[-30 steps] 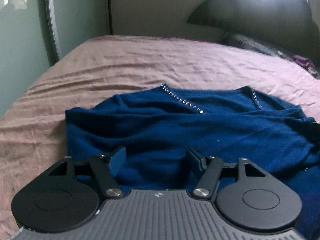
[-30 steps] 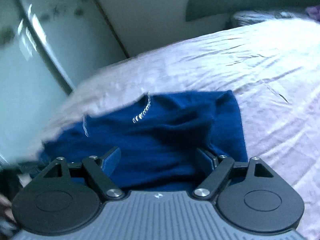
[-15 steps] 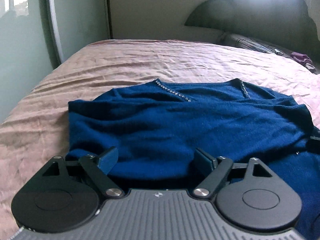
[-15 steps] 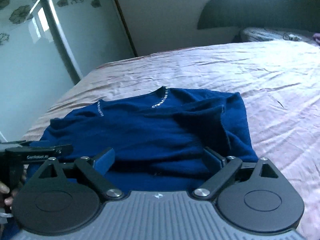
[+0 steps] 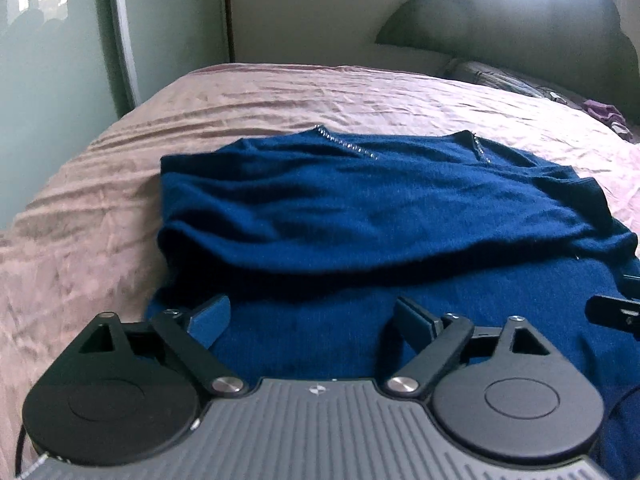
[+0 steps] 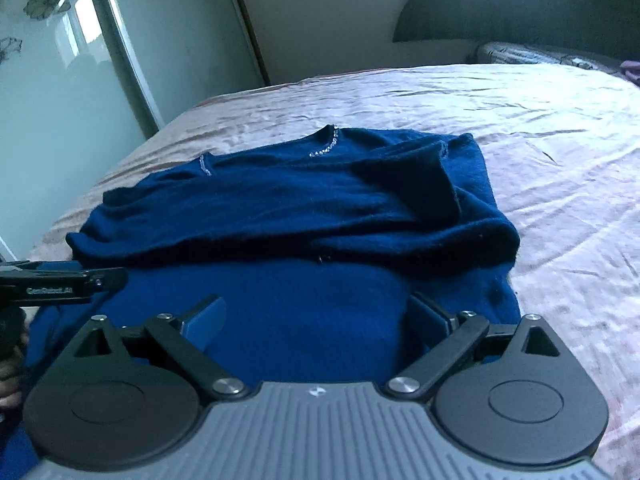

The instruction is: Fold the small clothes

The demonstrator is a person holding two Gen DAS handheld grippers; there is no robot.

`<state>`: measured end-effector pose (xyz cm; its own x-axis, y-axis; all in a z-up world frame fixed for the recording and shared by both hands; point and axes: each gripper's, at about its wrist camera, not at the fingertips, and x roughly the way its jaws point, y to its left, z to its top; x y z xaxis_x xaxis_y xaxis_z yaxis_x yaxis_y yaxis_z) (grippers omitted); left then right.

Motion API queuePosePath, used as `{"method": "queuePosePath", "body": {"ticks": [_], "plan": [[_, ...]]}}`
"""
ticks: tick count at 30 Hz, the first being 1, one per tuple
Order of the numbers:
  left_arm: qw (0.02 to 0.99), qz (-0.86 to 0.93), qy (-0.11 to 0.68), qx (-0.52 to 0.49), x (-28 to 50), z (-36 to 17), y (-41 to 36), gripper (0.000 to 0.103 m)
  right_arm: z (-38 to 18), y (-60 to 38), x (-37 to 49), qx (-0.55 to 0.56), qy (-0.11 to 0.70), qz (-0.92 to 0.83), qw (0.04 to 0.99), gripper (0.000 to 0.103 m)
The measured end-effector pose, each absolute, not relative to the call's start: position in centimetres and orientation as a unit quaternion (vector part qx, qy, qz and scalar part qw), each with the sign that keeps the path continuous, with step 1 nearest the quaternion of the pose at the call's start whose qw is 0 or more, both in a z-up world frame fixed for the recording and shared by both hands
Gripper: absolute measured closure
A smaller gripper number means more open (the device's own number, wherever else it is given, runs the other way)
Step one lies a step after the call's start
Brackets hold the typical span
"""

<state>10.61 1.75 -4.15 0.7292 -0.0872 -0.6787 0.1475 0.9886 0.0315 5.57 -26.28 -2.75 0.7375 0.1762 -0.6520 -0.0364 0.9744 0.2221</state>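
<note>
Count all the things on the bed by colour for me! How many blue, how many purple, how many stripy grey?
Blue: 1, the blue sweater spread on the pink bedsheet.
Purple: 1, a small purple cloth near the headboard.
Stripy grey: 1, a grey pillow at the head.
Total: 3.
</note>
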Motion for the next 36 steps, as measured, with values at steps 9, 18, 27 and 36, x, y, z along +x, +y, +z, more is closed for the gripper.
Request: {"method": "queuePosePath", "body": {"ticks": [9,18,27,36], "plan": [[0.931,-0.056,0.358,0.044,8.7,-4.5,1.9,0.007,-3.5,-23.9,4.4,0.008,0.357,0.033,0.933,0.0],[0.942,-0.036,0.329,0.048,6.9,-5.7,1.7,0.0,-3.8,-24.1,3.8,0.017,0.349,0.029,0.937,0.0],[0.944,-0.033,0.325,0.044,6.8,-5.9,1.7,0.0,-4.0,-23.9,4.0,0.014,0.347,0.025,0.937,0.0],[0.945,-0.026,0.325,0.036,6.2,-5.7,1.8,0.0,-3.9,-23.7,3.5,0.017,0.342,0.004,0.94,0.0]]}}
